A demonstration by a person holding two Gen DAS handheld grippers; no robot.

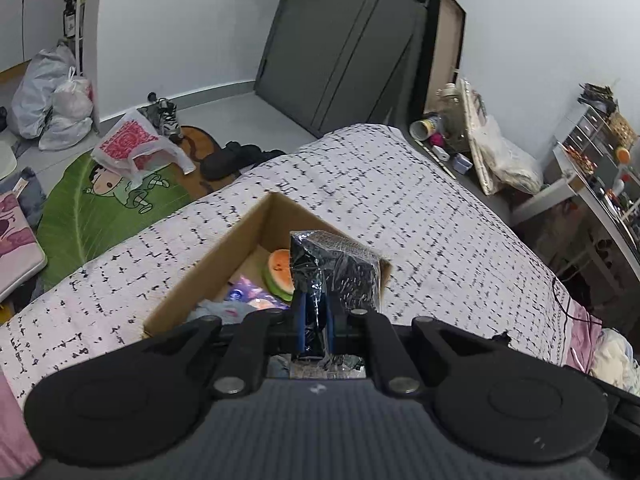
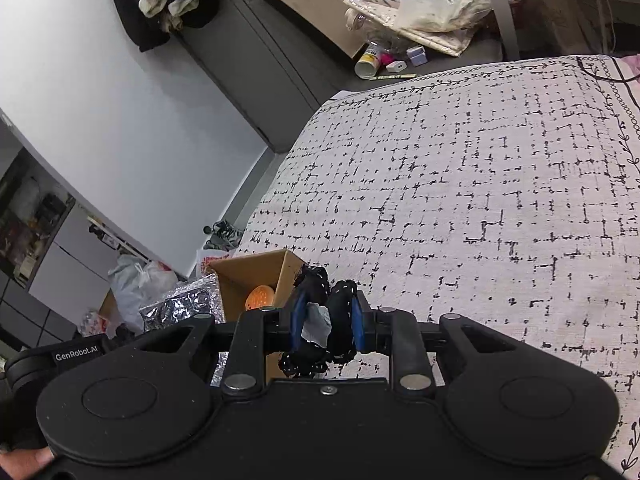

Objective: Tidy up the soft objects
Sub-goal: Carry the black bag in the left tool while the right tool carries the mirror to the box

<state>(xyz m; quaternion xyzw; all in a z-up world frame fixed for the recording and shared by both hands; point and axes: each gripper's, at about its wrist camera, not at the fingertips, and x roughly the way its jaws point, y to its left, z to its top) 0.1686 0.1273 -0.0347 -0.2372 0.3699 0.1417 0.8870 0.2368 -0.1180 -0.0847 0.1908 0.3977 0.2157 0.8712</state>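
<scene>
Nearest to us, the left gripper [image 1: 315, 320] has its blue fingers [image 1: 299, 322] pressed together on a dark bundle wrapped in clear crinkly plastic [image 1: 336, 268]. The bundle stands up from the tips and hangs over the near right part of the cardboard box [image 1: 224, 264]. In the right wrist view, the right gripper [image 2: 326, 326] is clamped on a black knitted piece with white flecks [image 2: 342, 320]; a bit of grey cloth [image 2: 318, 326] is pinched there too, between the blue fingers [image 2: 298, 320].

Just beyond the left gripper, the open box sits on the bed cover [image 1: 420, 200], white with a black dashed pattern. Inside it we see a soft watermelon-slice toy [image 1: 278, 274] against the far right side, a purple packet [image 1: 244, 292] nearer, and some grey fabric [image 1: 216, 310] at the near edge. From the right wrist view the same box lies to the left of the right gripper, with an orange round thing showing inside, too small to tell what.

Farther off, on the floor left of the bed, lie a green leaf-shaped mat [image 1: 104, 204] with a cartoon figure, a white bag printed in red [image 1: 132, 144], dark shoes [image 1: 236, 156] and filled white bags [image 1: 52, 96]. At the far side stands a grey door [image 1: 340, 52].
</scene>
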